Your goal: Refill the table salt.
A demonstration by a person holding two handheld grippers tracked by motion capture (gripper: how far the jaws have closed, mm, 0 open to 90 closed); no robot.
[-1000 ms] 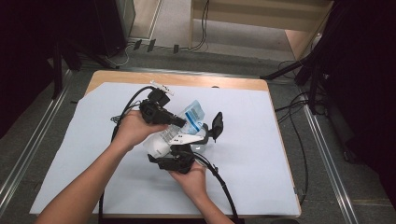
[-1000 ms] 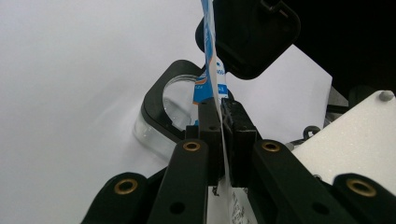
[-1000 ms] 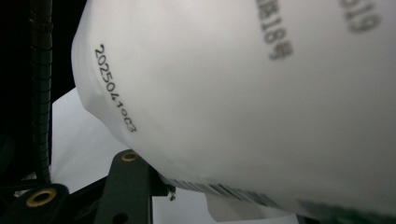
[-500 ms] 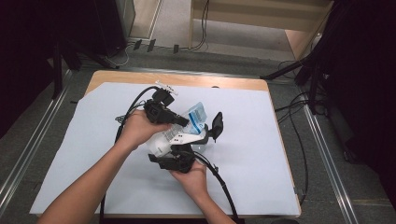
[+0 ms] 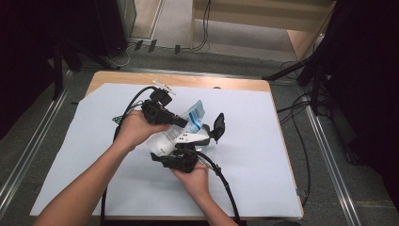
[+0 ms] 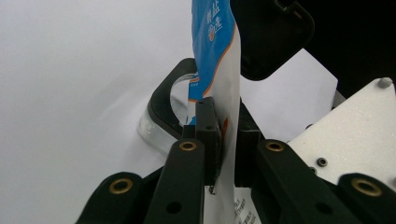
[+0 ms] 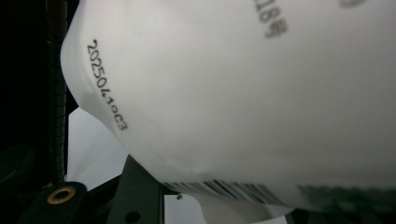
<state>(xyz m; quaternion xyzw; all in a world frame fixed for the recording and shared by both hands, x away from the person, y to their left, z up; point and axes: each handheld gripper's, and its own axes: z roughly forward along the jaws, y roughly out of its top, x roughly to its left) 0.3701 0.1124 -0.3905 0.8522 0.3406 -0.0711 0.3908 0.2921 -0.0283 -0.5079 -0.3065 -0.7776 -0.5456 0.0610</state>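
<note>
We see a wooden table [image 5: 221, 84] under a pale blue sheet [image 5: 263, 155], standing on grey carpet [image 5: 329, 169]. Metal rails [image 5: 28, 155] flank it; cables [image 5: 301, 106] trail right, light wooden furniture [image 5: 263, 21] behind.

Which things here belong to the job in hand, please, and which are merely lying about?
In the job: bag, pinched by the left gripper; right gripper beside it.
Lying about: white sheet, table, floor cables.
</note>
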